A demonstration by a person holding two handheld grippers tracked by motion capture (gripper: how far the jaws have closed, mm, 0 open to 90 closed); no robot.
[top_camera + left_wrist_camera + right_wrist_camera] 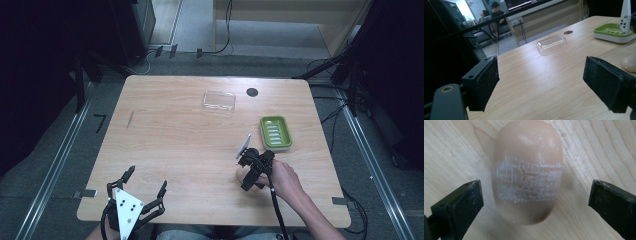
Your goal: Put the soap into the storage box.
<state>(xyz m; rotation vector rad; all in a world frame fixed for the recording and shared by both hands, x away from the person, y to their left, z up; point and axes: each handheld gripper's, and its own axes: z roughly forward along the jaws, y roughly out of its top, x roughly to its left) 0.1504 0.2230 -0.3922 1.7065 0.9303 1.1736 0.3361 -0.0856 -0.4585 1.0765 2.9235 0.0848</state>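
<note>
A beige oval soap bar [527, 172] with a scuffed white band across it lies on the wooden table [175, 145]. My right gripper [534, 202] hangs open just above it, one jaw on each side and neither touching. In the high view the right gripper [246, 174] points down at the table's right front, left of the green soap dish [275, 133]. My left gripper [147, 178] rests open and empty at the front left corner. From the left gripper [541, 82] I see the soap bar [630, 63] far right and the green dish [612, 31].
A clear plastic lid [219, 101] lies at the back middle of the table, with a round black cable hole [252, 92] just right of it. Cables and dark stands line the floor around the table.
</note>
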